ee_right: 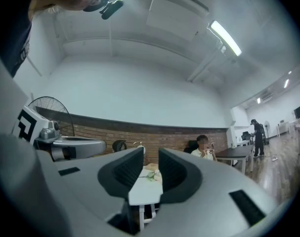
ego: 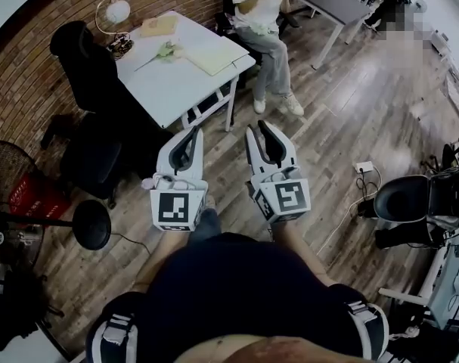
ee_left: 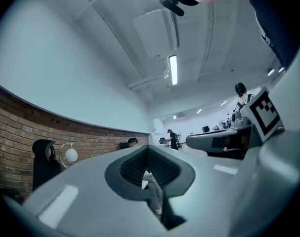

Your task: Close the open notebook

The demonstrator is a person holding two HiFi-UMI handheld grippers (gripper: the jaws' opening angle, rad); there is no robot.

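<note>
The open notebook (ego: pixel 214 55), with pale yellow pages, lies on the near right part of the white table (ego: pixel 169 89), well ahead of both grippers. My left gripper (ego: pixel 190 134) (ee_left: pixel 149 152) hangs over the wooden floor short of the table, its dark pads closed together with nothing between them. Beside it, my right gripper (ego: pixel 261 128) (ee_right: pixel 150 158) stands open with a narrow gap between its pads and nothing in it. Through that gap the white table (ee_right: pixel 146 190) shows in the distance. Both grippers point roughly level toward the table.
A tan book (ego: pixel 159 26), a flower (ego: pixel 165 50) and a globe lamp (ego: pixel 113 12) also sit on the table. A person (ego: pixel 265 21) sits at its far right. Black office chairs (ego: pixel 89 74) stand to the left, with a fan (ego: pixel 10 195) and a stool (ego: pixel 91 225) nearer.
</note>
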